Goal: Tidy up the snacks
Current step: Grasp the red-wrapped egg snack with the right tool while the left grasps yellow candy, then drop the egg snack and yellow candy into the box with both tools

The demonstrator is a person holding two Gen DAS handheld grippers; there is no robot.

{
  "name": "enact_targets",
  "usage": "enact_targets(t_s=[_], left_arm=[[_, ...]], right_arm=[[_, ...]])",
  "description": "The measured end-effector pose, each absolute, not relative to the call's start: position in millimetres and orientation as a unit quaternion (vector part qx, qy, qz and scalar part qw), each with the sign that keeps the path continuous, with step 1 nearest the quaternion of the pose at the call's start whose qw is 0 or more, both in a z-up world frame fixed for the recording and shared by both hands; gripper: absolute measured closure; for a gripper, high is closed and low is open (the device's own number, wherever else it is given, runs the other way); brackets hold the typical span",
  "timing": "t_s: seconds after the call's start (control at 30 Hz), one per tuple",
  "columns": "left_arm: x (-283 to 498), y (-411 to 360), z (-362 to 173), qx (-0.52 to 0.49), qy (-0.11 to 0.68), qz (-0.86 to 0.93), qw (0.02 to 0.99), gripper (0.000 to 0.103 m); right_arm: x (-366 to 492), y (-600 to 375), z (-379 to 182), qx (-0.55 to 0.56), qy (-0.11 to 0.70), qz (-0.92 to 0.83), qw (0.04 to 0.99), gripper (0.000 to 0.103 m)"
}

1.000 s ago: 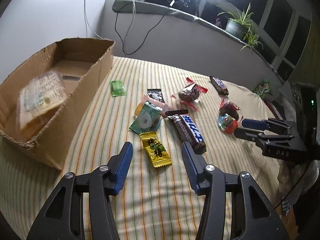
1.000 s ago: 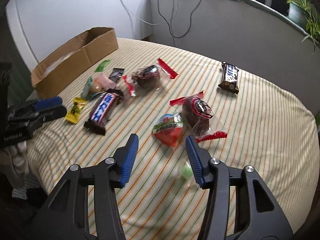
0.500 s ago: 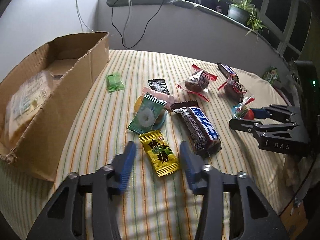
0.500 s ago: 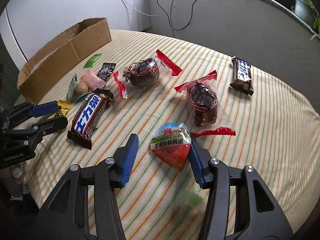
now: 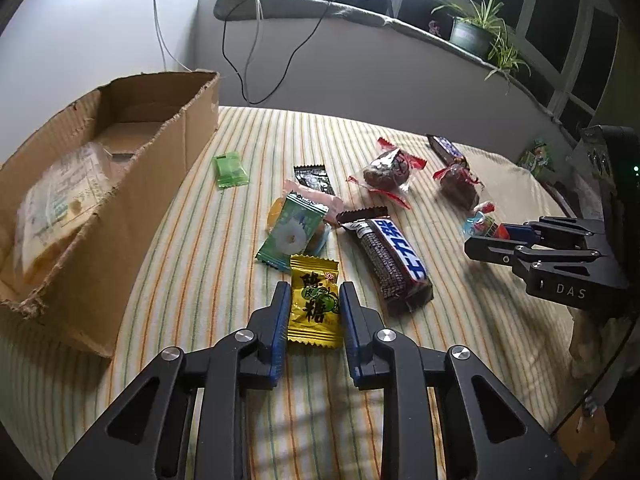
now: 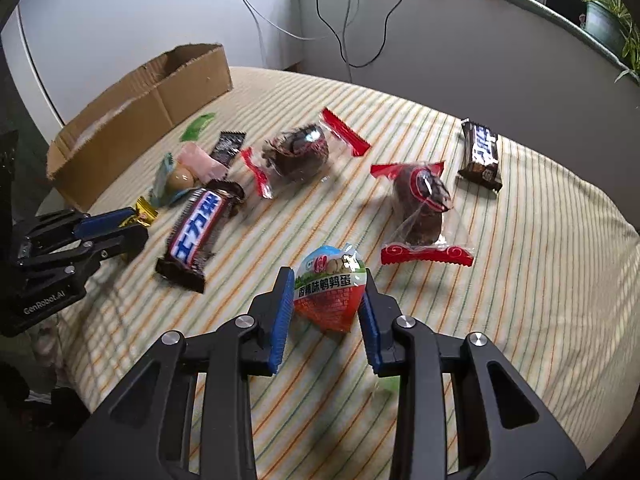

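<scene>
Crinkly yellow candy wrapper (image 5: 314,307) sits between left tongs (image 5: 313,300).

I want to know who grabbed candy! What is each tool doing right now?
Left tool: closed on the yellow candy, which lies on the striped cloth.
Right tool: closed on the red egg snack packet.

the packet (image 5: 60,196) in the box (image 5: 132,184) is blurred, its print unreadable. a green blur (image 6: 386,384) shows behind the right finger (image 6: 370,320). the box's left end is cut off by the edge.
</scene>
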State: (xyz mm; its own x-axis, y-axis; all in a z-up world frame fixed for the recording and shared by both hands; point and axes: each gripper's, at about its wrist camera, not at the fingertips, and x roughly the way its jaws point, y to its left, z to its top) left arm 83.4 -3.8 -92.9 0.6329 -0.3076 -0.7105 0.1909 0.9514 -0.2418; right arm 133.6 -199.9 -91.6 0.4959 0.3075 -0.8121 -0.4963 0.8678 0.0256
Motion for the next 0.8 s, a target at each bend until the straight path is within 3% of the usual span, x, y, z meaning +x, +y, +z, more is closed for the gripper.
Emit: enact_targets(t_s=[0.8], left_arm=[[69,106,-46,-0.114,0.327,-0.059,0.936,0.080]], right_arm=[[145,-88,-16,-0.108,0.379,0.319,0.862,0.071]])
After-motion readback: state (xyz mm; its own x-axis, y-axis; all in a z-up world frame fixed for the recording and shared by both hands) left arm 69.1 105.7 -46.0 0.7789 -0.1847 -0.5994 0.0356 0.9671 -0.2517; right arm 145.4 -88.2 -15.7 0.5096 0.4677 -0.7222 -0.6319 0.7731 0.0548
